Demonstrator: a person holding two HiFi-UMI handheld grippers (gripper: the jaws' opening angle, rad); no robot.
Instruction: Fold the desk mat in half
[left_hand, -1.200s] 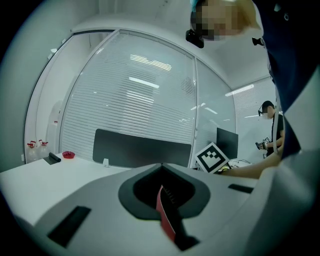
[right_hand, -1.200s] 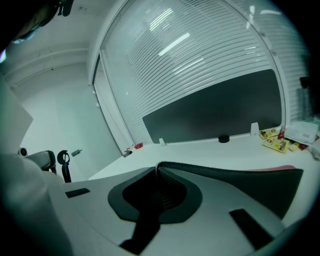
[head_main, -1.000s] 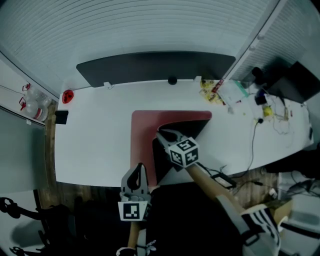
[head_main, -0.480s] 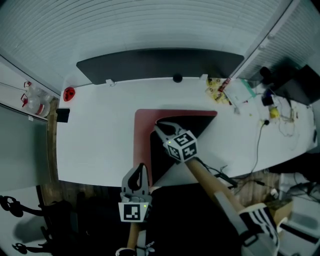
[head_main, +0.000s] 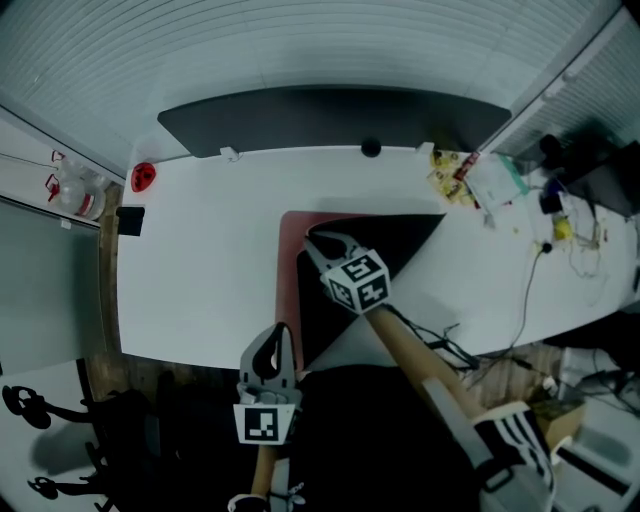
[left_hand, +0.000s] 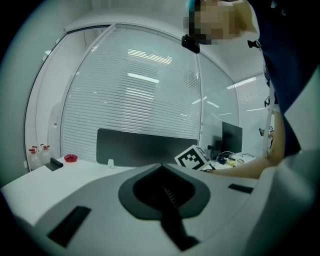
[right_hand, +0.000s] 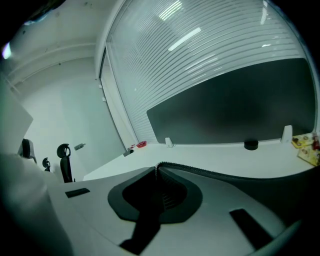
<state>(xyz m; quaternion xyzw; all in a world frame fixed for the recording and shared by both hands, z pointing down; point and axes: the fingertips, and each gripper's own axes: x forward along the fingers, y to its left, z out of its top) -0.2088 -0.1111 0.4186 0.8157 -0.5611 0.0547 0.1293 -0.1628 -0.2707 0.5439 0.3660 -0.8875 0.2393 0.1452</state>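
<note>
**While the right gripper carries the flap, the left one waits**

As I look down from the head view, the mat (head_main: 288, 262) lies mid-table (head_main: 190, 260). Its black underside is turned up as a broad wedge, and only a narrow red strip of the top face shows along its left edge. The right gripper (head_main: 314, 239) sits over the far end of that strip, so the edge it must meet is just to its left. The left gripper (head_main: 280, 332) is at the table's near edge, close to the mat's near-left corner, and is the nearer one for pinning there.

From the left gripper view, its jaws (left_hand: 161, 165) are pressed together with nothing between them.

From the right gripper view, the jaws (right_hand: 157, 166) pinch the mat's rim. That rim is a thin, limp sheet with a stitched border (right_hand: 225, 175) trailing off to the right. I judge it floppy enough to sag if carried too fast.
</note>
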